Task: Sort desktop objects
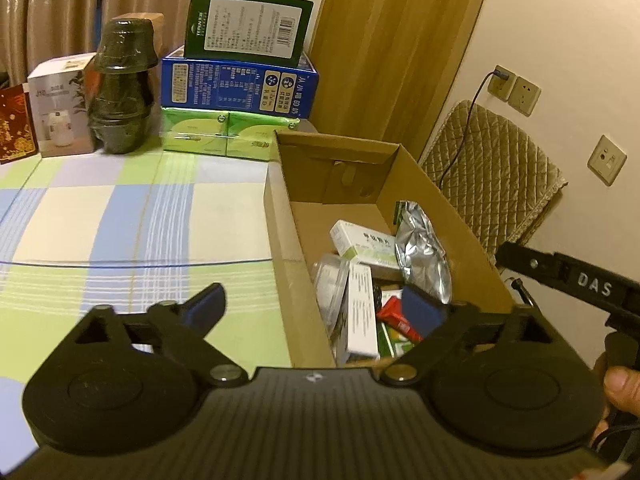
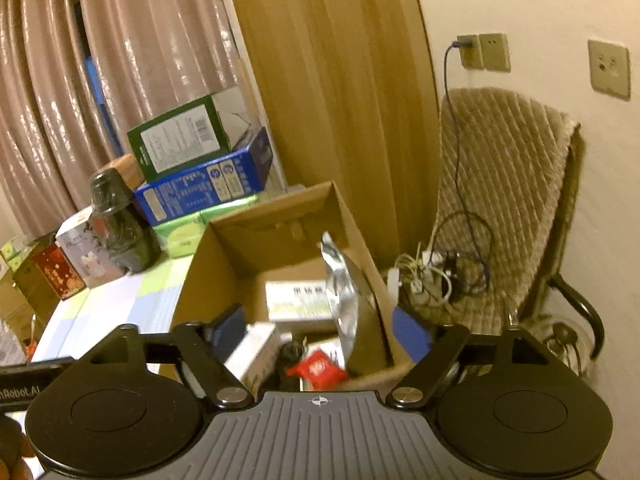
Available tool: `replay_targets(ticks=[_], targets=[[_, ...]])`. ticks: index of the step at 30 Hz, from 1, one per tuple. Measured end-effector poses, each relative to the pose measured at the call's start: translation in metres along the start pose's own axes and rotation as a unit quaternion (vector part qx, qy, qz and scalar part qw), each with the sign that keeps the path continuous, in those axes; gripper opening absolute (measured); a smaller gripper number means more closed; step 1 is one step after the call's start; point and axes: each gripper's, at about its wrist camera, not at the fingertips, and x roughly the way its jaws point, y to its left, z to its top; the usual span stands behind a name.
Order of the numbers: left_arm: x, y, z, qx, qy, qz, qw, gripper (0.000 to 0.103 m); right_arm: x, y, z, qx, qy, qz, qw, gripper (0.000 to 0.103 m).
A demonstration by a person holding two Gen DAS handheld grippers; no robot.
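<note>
Cardboard box (image 1: 460, 216) stands on the checked cloth of the desk (image 1: 100, 216), along its right edge, and holds the sorted things: a white and green medicine carton (image 1: 362, 242), a crumpled silver foil pouch (image 1: 422, 252), a long white carton (image 1: 362, 312) standing on end, a clear plastic case (image 1: 330, 284) and a red packet (image 1: 394, 316); in the left wrist view the left tool (image 1: 318, 310) hangs over the near end of this box with its jaws spread wide and nothing between them, its left blue pad over the cloth outside the box wall and its right blue pad above the cartons inside; the right tool (image 1: 568, 276) shows at the right edge as a black arm just beyond the box's right wall, with part of a hand (image 1: 618, 386) below it; at the back of the desk stand a dark wrapped stack of pots (image 1: 120, 84), a blue box (image 1: 240, 86) and a green box (image 1: 248, 26) on top of it.

From the right wrist view, blurred, the right tool (image 2: 320, 334) is also wide open and empty; its left pad sits over the near left part of the box (image 2: 280, 220), its right pad outside the right wall; the foil pouch (image 2: 344, 292) leans against that wall just ahead, and the red packet (image 2: 318, 368) lies between the fingers below; a padded chair (image 2: 500, 168) stands to the right.
</note>
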Motion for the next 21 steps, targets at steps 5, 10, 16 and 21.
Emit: replay_targets(ticks=[5, 10, 16, 21], targets=[[-0.015, -0.007, -0.015, 0.008, -0.002, 0.017, 0.9998, 0.102, -0.022, 0.003, -0.014, -0.008, 0.013, -0.002, 1.0, 0.096], [-0.035, -0.017, -0.026, 0.012, 0.0, 0.042, 0.999, 0.102, -0.039, 0.013, -0.025, -0.03, 0.032, -0.004, 0.999, 0.101], [-0.059, -0.026, -0.034, 0.013, -0.004, 0.049, 0.9987, 0.102, -0.061, 0.018, -0.036, -0.044, 0.04, -0.002, 0.998, 0.101], [-0.077, -0.032, -0.039, 0.013, 0.002, 0.037, 0.9992, 0.102, -0.075, 0.019, -0.045, -0.046, 0.045, 0.0, 0.998, 0.101]])
